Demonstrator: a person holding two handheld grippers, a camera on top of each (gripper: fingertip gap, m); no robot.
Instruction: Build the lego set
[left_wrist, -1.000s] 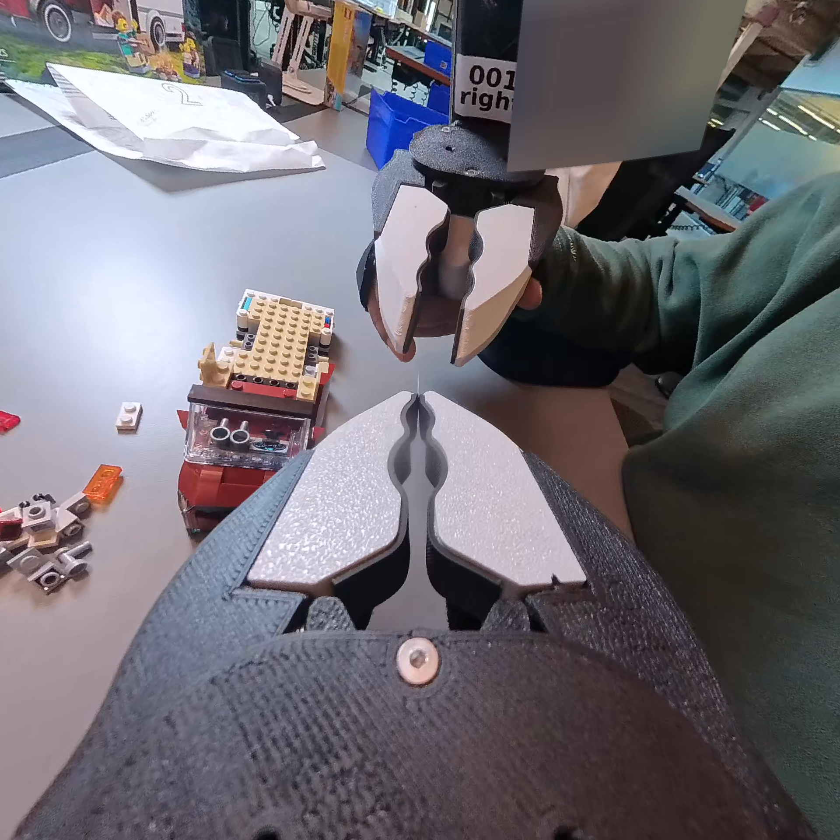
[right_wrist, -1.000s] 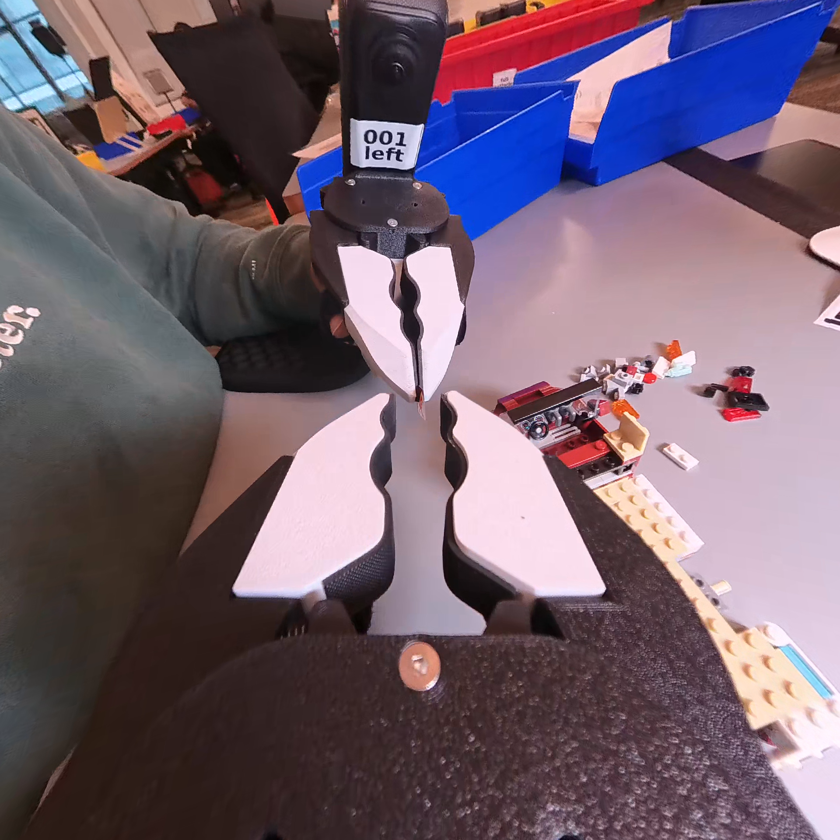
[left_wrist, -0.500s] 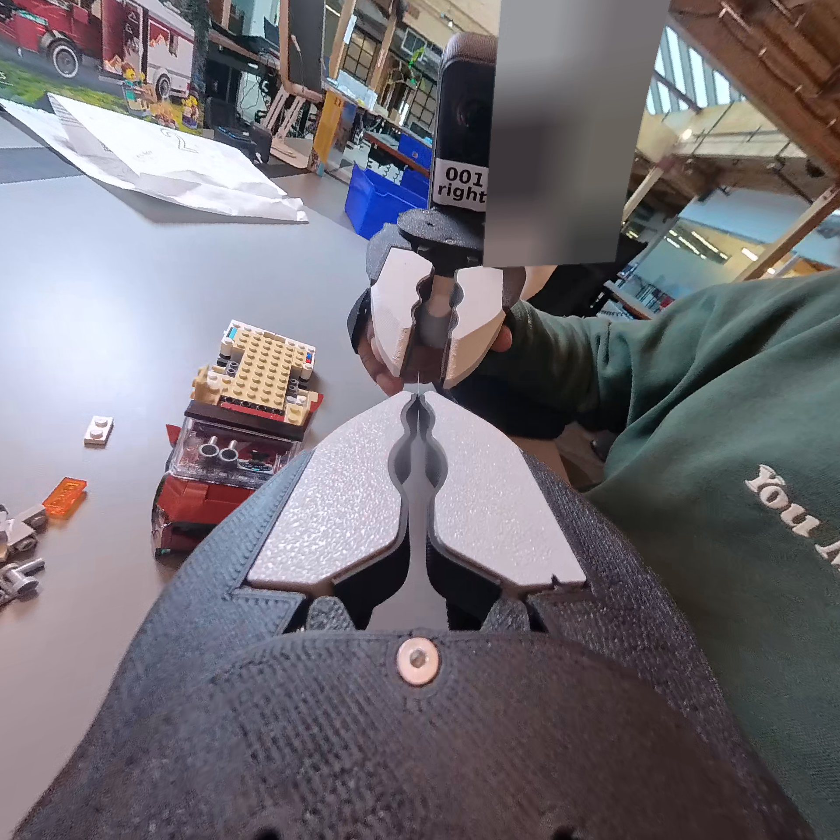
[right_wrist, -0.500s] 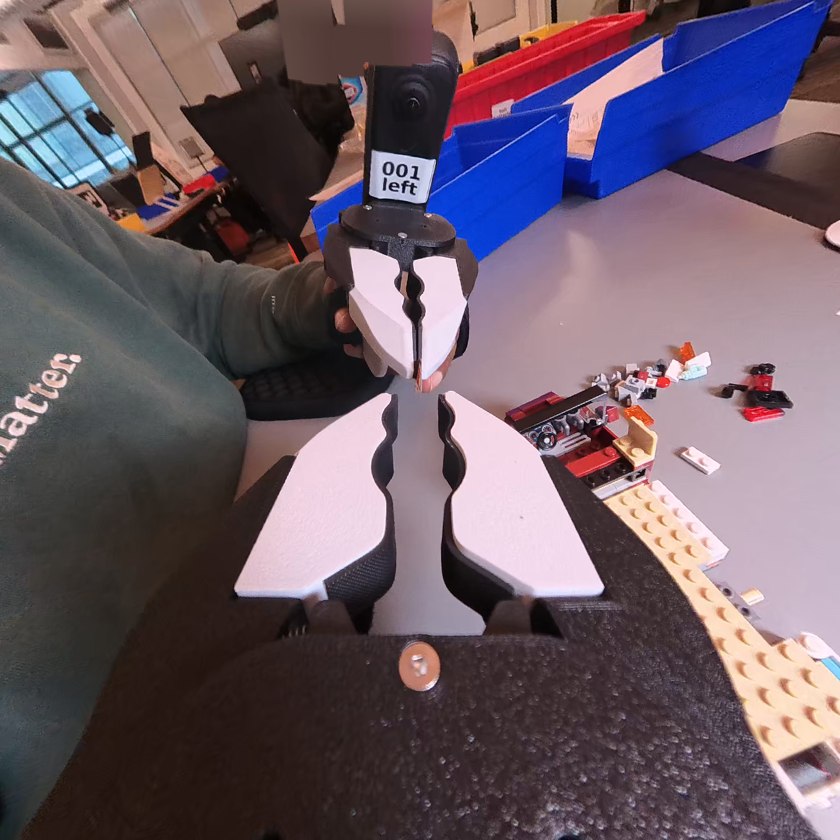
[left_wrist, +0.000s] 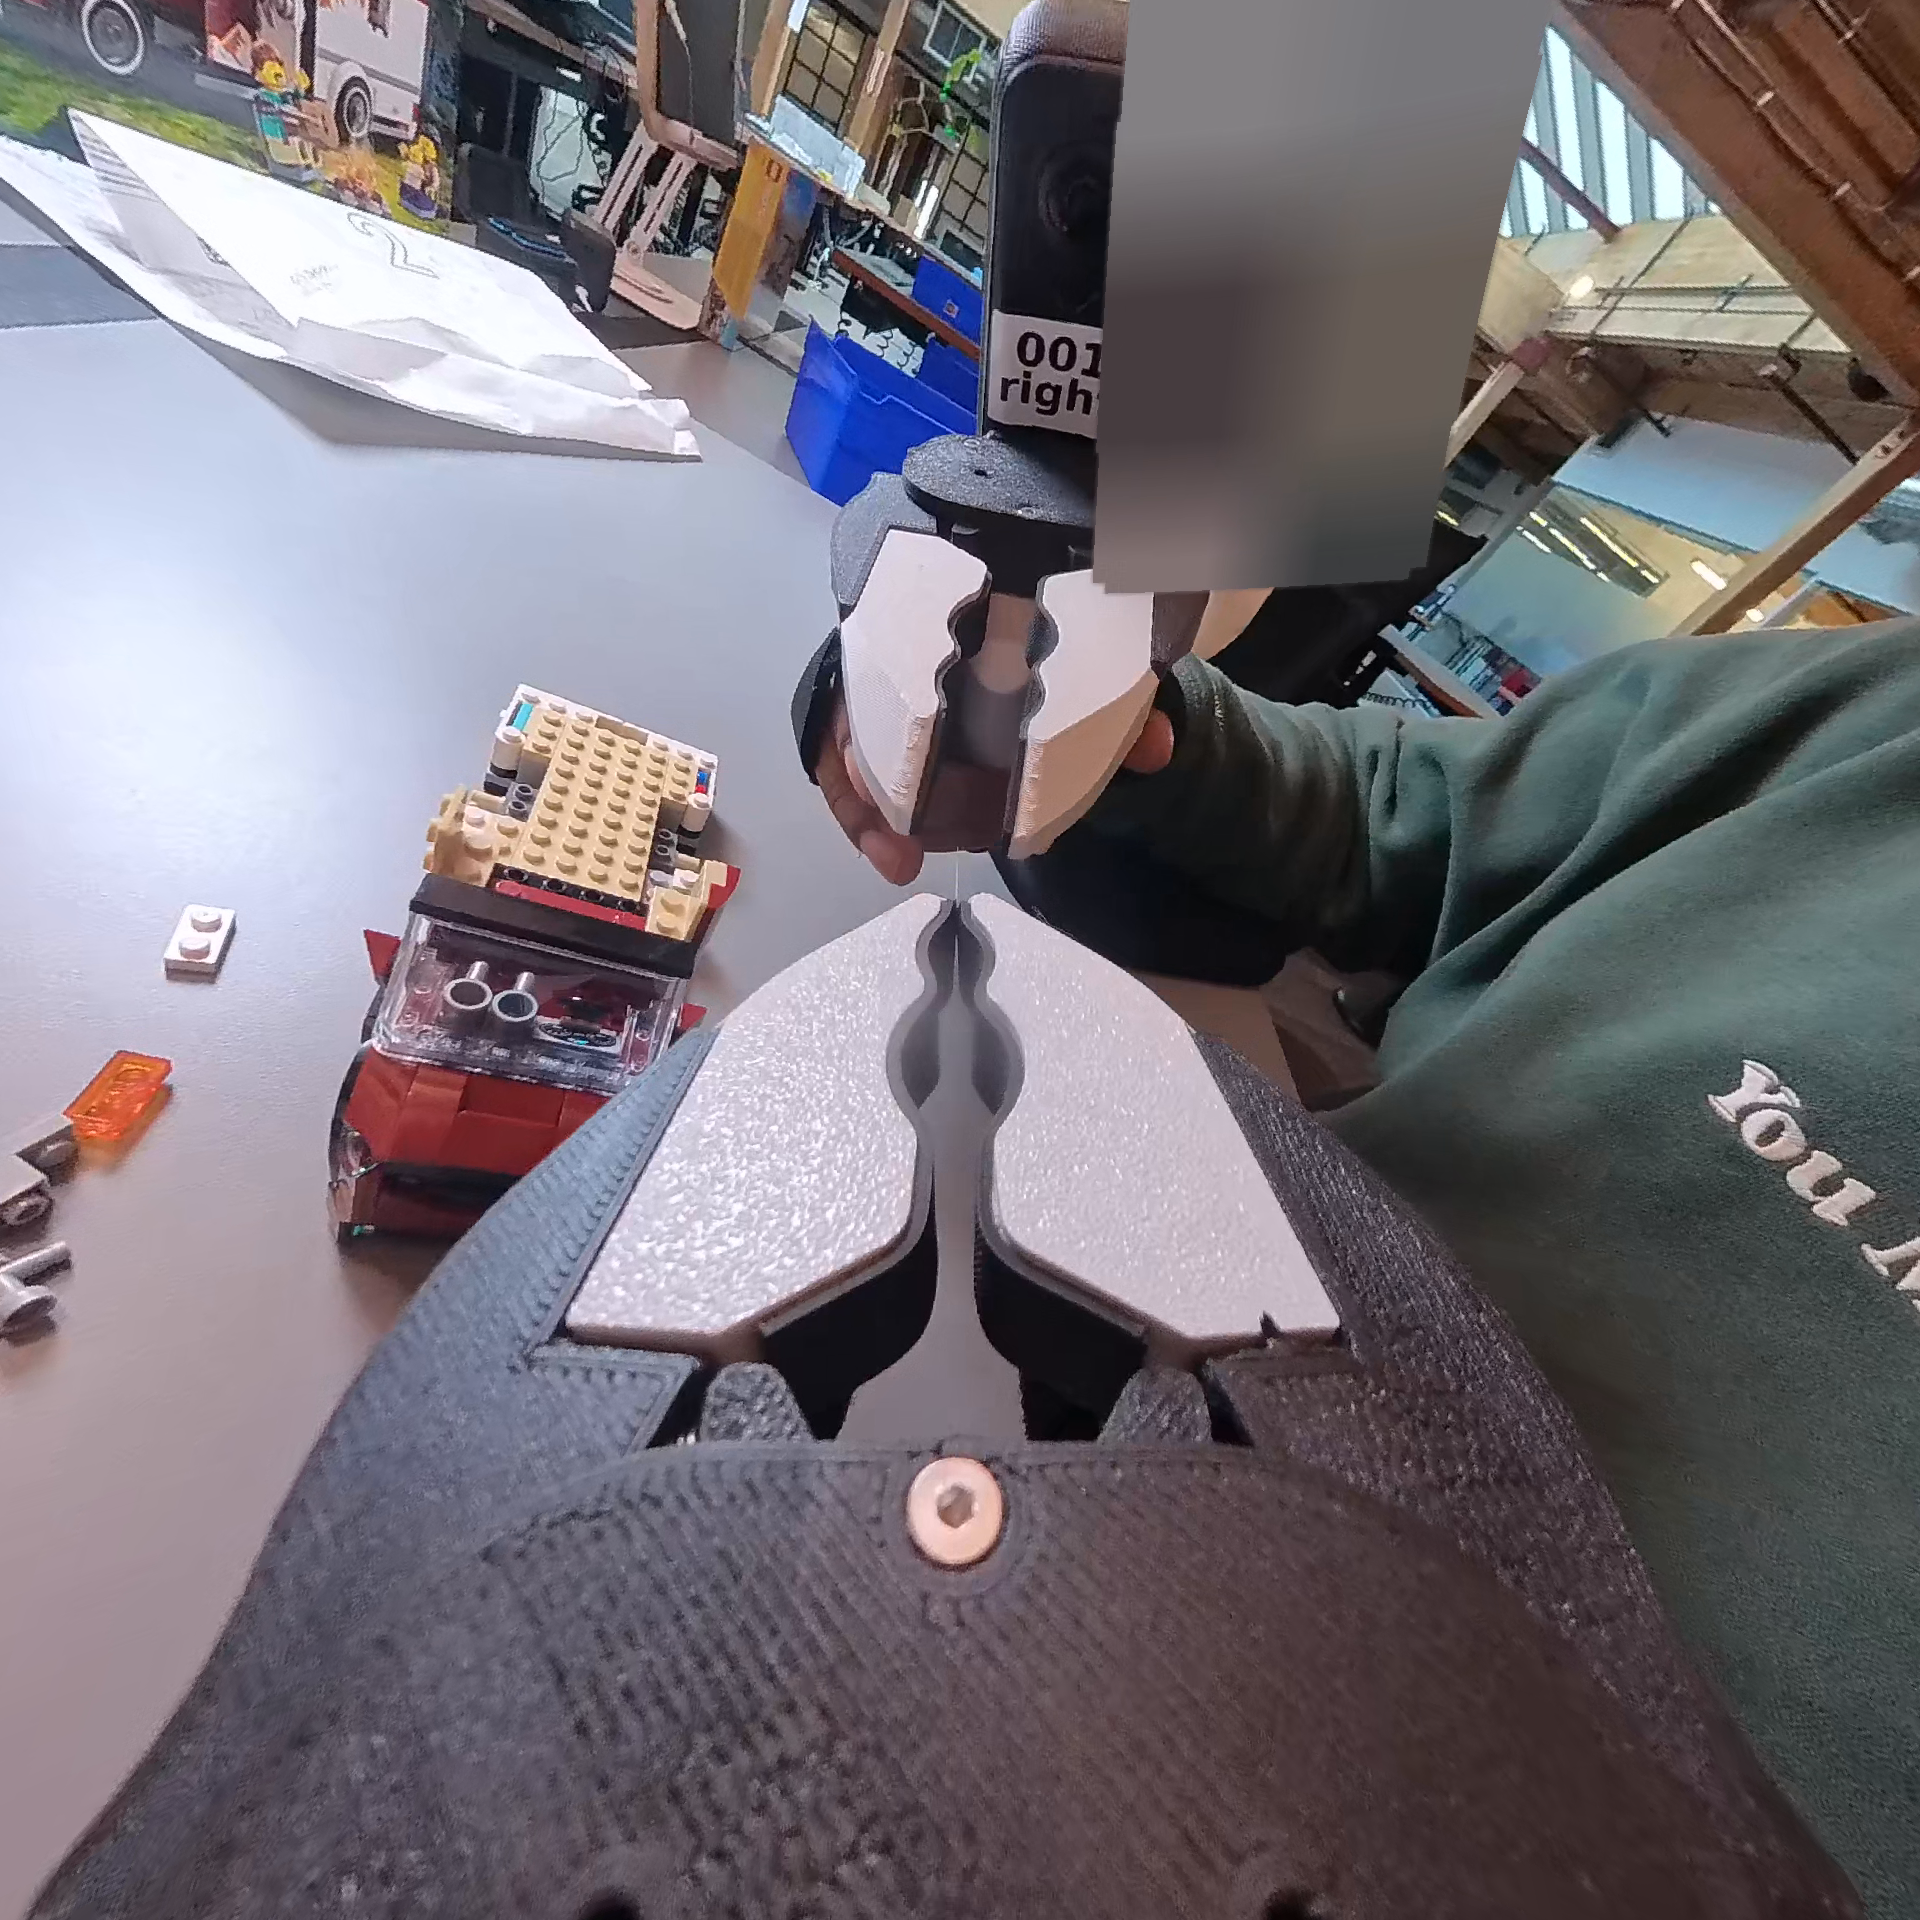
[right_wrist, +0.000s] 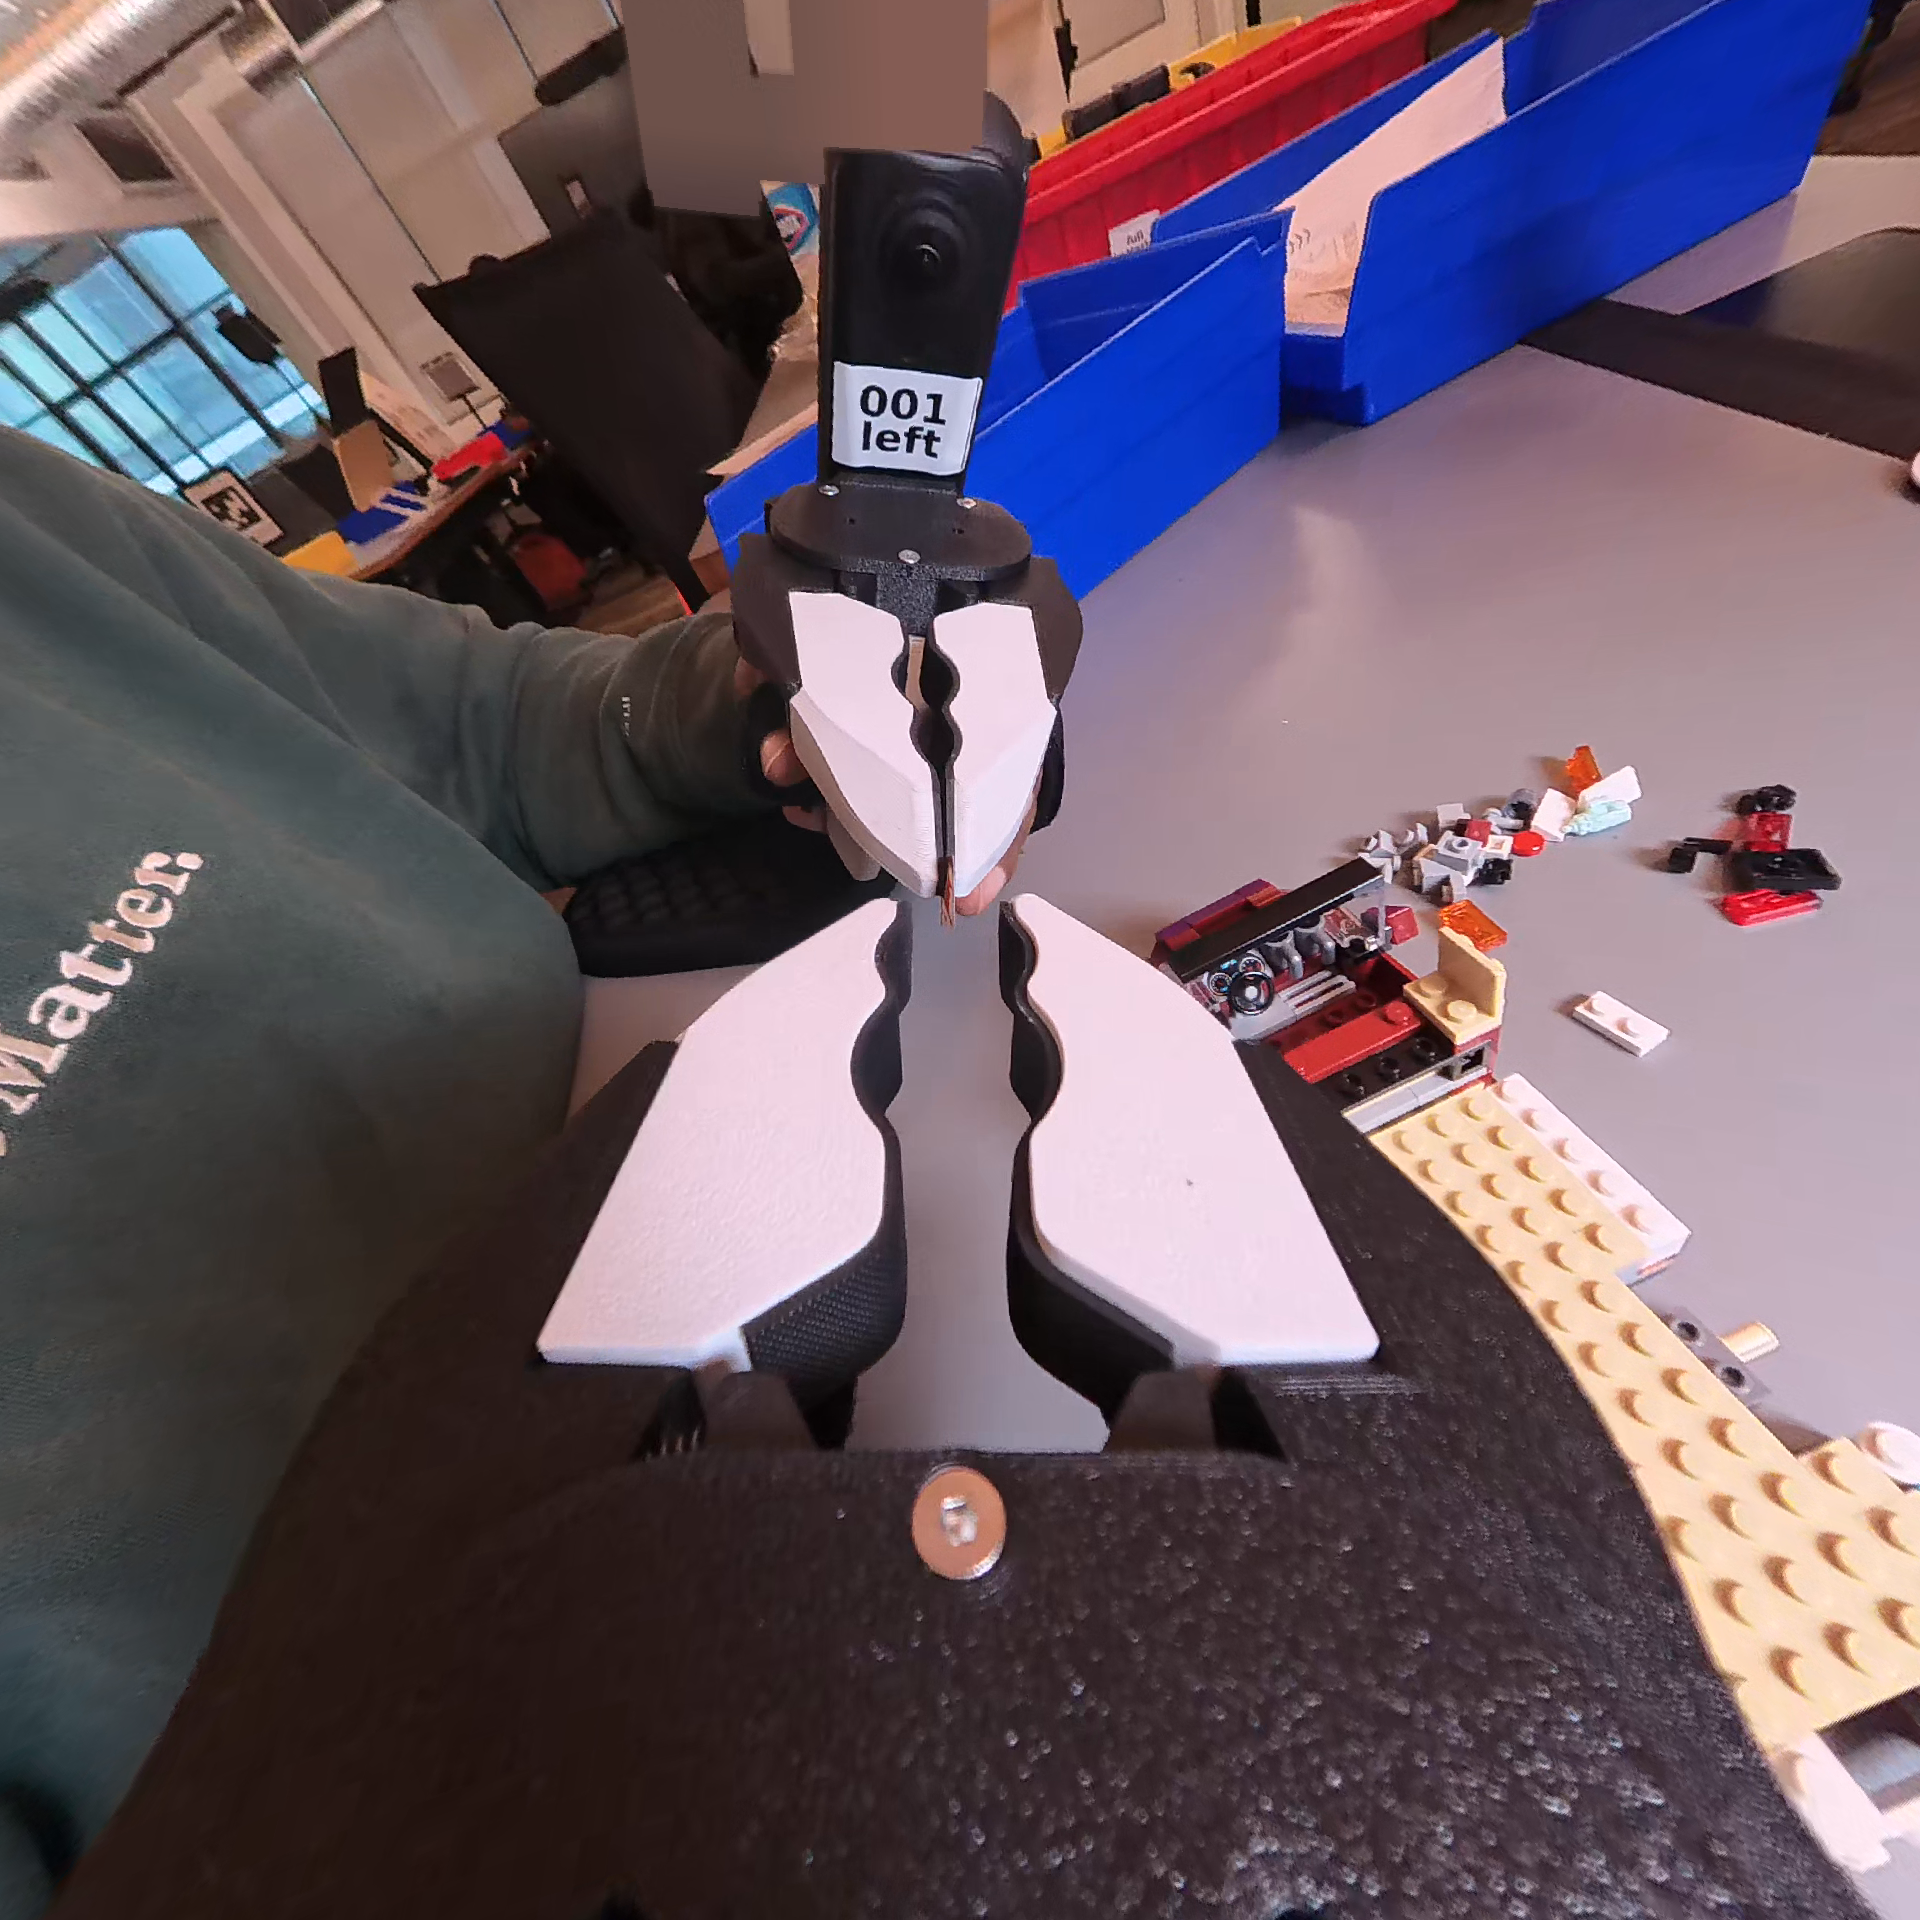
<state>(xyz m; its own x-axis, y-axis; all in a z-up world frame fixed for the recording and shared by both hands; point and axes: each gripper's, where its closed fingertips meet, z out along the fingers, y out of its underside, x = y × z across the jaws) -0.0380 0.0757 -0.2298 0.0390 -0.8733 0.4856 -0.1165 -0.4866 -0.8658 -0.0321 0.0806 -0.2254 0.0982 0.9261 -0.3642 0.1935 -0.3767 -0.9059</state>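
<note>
grey table (right_wrist: 1455, 644) with blue bins (right_wrist: 1143, 353); left gripper (left_wrist: 954, 906) pinching thin piece (right_wrist: 945, 899), right gripper (right_wrist: 951, 914) parted

Wrist views face each other closely, sharing the table (left_wrist: 312, 623).

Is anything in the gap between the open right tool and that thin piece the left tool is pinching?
Nothing visible. The right tool is open just short of the thin dark piece sticking out of the shut left tool, with only bare table behind.
</note>
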